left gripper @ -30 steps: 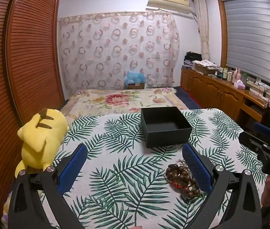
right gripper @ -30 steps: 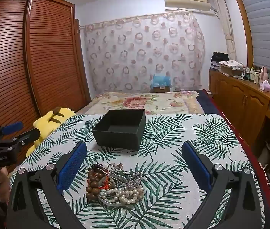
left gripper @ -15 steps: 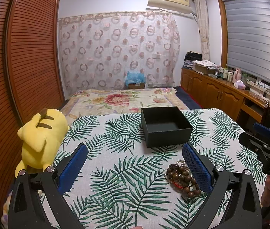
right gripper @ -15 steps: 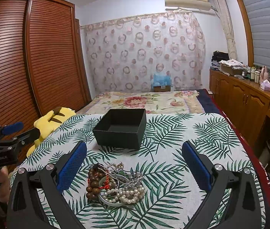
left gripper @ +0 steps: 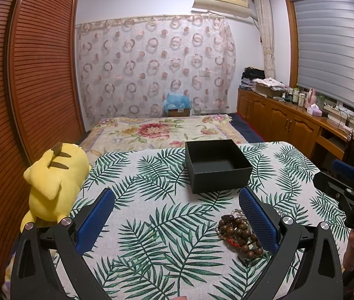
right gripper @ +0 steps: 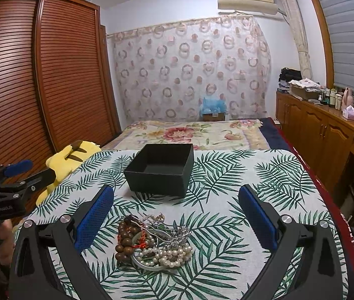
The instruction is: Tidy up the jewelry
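Room: bedroom with a louvred wooden wardrobe (right gripper: 39,75) on the left, a circle-patterned curtain (left gripper: 154,67) at the back and a flowered bed (left gripper: 161,131) beyond the desk.
Surface: desk (right gripper: 239,175) covered in a white cloth printed with green palm leaves.
Right jaws: spread wide, blue pads far apart, holding nothing; right gripper (right gripper: 176,213) hangs low over the near part of the desk, levelled forward, with the jewelry pile lying between its fingers.
Left jaws: spread wide and empty; left gripper (left gripper: 177,215) hangs low over the desk to the left of the pile, pointing toward the box.
Jewelry pile (right gripper: 153,241): tangled heap on the cloth near the front edge; brown wooden beads (left gripper: 239,233) on its left, white pearls (right gripper: 166,252) at the front, silver chains on top. In the left wrist view the beads sit just beside the right pad.
Black box (right gripper: 160,170): open, square, with nothing visible inside, standing on the desk behind the pile, apart from it.
Hands: a person's hand (right gripper: 0,240) grips the left handle; fingers (left gripper: 352,250) show under the right handle.
Plush: yellow toy (left gripper: 56,182) lying at the desk's left edge.
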{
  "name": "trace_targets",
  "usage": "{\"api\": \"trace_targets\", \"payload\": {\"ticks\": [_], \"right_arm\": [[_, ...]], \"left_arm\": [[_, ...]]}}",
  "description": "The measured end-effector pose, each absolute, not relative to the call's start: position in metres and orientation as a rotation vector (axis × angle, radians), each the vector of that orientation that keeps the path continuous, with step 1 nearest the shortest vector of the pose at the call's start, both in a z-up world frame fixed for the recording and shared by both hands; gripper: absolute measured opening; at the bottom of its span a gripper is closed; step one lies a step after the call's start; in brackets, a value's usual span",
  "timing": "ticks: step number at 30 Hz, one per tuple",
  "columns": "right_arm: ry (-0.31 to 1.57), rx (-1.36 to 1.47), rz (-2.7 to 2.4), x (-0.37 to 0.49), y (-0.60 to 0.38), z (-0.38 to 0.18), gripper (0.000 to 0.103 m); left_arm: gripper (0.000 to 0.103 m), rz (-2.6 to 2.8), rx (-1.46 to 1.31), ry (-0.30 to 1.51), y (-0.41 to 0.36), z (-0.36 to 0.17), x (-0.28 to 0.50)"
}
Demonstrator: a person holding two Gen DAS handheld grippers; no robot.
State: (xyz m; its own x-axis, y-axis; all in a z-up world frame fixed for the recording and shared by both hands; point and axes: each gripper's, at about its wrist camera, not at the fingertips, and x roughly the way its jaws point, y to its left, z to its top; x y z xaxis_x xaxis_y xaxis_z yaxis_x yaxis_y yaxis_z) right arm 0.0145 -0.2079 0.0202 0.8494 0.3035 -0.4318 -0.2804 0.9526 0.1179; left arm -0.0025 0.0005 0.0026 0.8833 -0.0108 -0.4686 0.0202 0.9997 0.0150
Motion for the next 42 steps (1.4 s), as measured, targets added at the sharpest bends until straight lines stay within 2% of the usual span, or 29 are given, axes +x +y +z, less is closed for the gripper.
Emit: {"api": "trace_targets", "payload": {"ticks": [42], "right_arm": [[0.466,0.052,0.315,0.014,-0.19,0.022,0.101]], "left_arm": [[0.097,-0.029,0.021,0.49,-0.004,0.0,-0.007]]}}
